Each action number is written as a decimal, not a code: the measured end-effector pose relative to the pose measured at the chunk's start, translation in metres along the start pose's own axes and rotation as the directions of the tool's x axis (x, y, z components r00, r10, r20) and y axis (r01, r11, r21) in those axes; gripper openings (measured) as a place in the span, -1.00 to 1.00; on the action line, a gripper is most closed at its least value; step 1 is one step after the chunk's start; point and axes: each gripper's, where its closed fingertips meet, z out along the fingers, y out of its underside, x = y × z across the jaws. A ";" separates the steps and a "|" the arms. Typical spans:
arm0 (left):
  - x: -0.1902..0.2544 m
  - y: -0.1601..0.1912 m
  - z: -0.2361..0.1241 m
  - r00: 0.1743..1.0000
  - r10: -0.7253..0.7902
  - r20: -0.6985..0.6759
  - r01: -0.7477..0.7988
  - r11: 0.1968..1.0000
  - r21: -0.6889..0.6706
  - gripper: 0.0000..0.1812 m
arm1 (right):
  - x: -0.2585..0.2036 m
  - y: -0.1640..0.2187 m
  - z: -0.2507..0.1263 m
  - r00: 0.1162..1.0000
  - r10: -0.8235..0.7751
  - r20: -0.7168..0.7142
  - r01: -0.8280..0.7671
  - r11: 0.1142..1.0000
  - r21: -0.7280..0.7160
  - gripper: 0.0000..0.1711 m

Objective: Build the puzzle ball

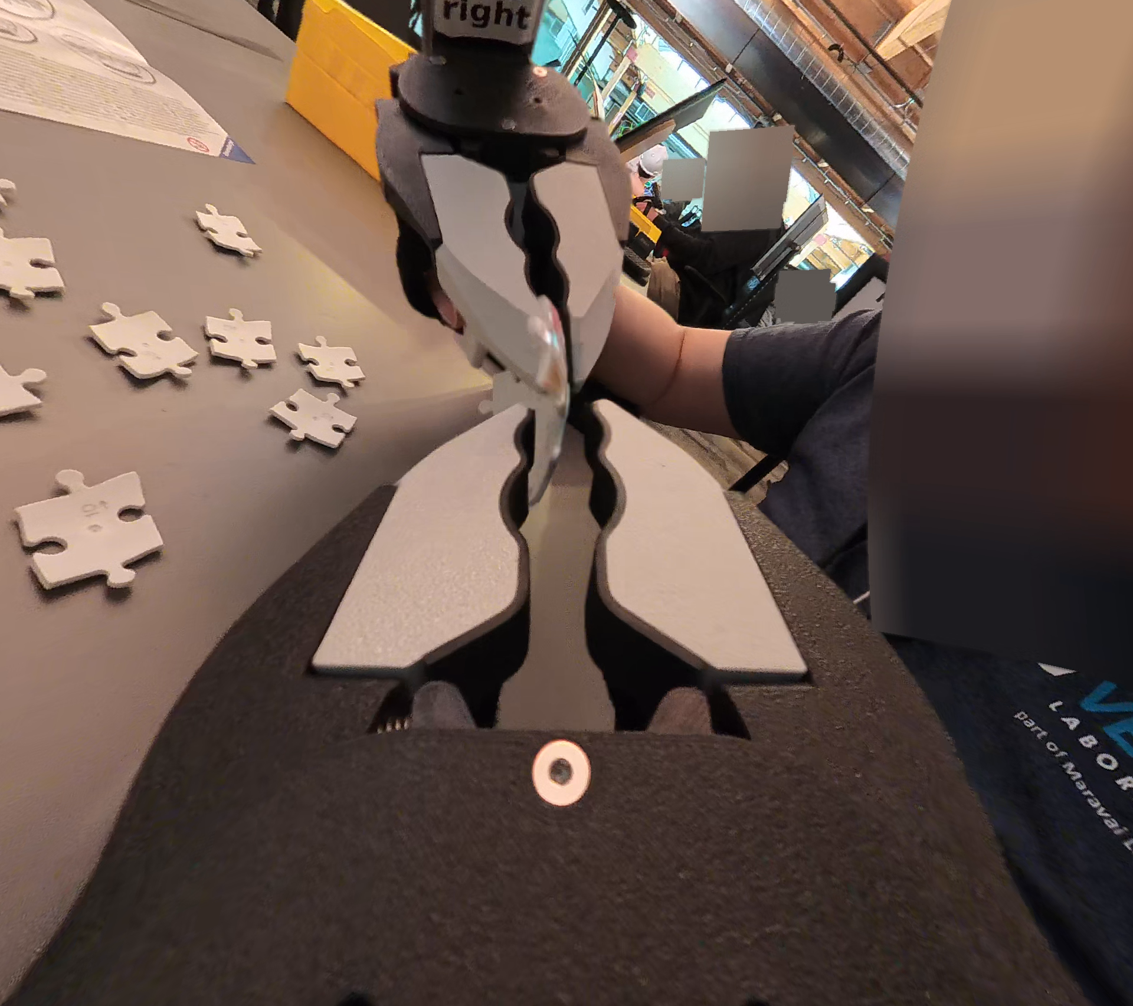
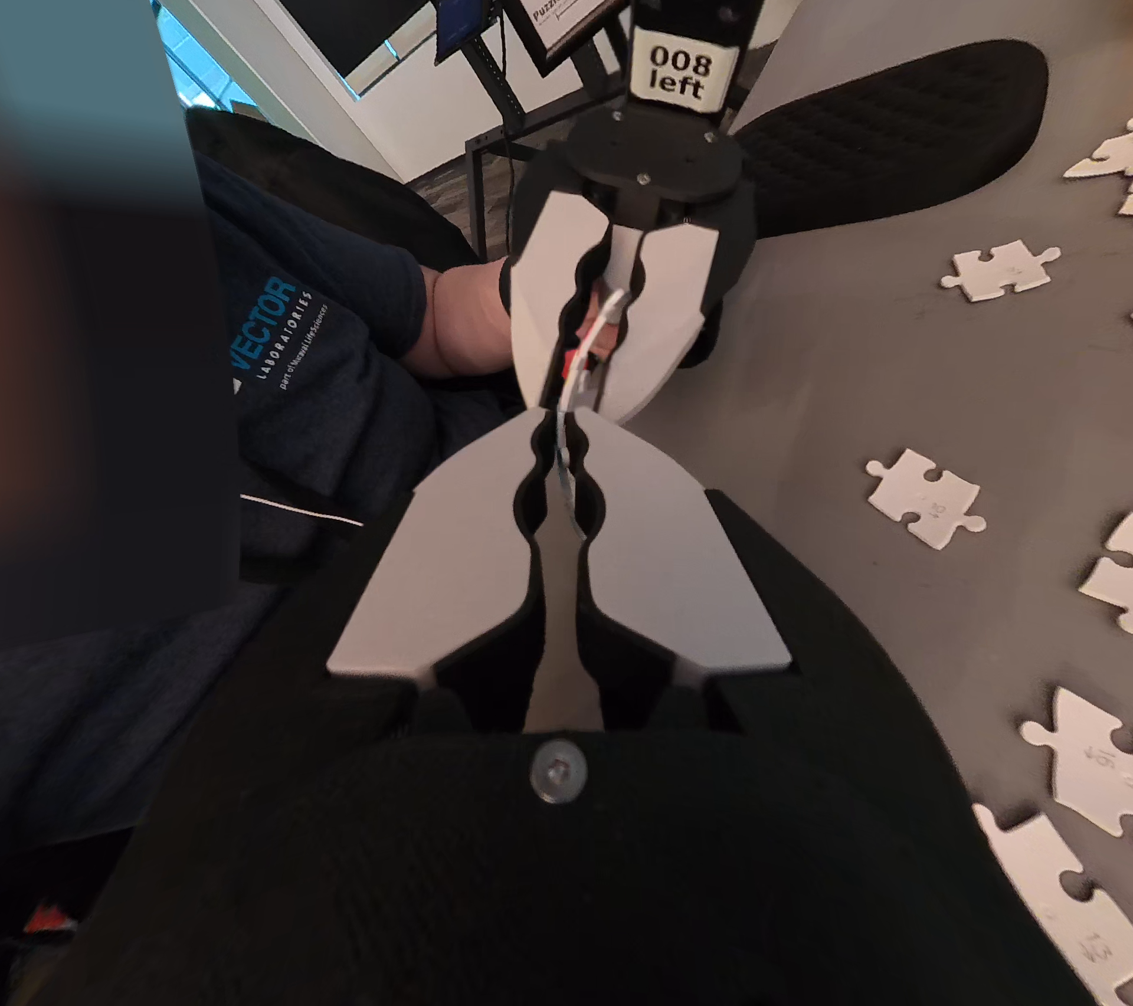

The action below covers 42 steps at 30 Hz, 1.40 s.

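My two grippers meet tip to tip above the table's near edge. In the left wrist view my left gripper (image 1: 561,415) is closed down on a curved puzzle piece (image 1: 547,461) seen edge-on. My right gripper (image 1: 539,369) comes from above, shut on another piece (image 1: 549,339) with a shiny printed face and a white tab. The two pieces touch at the tips. In the right wrist view my right gripper (image 2: 563,417) pinches a thin piece (image 2: 567,477), and the left gripper (image 2: 579,406) holds a white piece (image 2: 598,327) opposite it.
Several loose white puzzle pieces (image 1: 89,526) (image 2: 926,498) lie face down on the grey table (image 1: 245,455). A printed sheet (image 1: 92,57) and a yellow box (image 1: 337,75) sit farther back. A black chair (image 2: 889,130) stands beside the table. The person's forearm (image 1: 662,363) is behind the grippers. My two grippers' fingertips are within a few centimetres of each other.
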 end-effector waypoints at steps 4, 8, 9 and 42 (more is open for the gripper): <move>0.001 0.000 -0.002 1.000 0.001 -0.012 -0.001 1.000 0.007 -0.94 | -0.002 -0.006 -0.005 0.999 0.025 0.028 -0.027 0.999 0.039 -0.96; 0.004 -0.003 -0.001 1.000 0.002 -0.029 -0.002 1.000 0.020 -0.96 | -0.002 -0.008 -0.006 0.998 0.041 0.045 -0.044 0.997 0.059 -0.95; 0.004 -0.004 -0.001 0.999 0.002 -0.033 -0.001 1.000 0.023 -0.97 | -0.002 -0.008 -0.006 0.998 0.043 0.044 -0.045 0.997 0.059 -0.94; 0.006 -0.001 0.004 0.999 0.040 0.000 -0.040 0.999 -0.011 -0.97 | -0.004 -0.008 0.000 0.996 0.067 0.051 -0.070 0.996 0.057 -0.93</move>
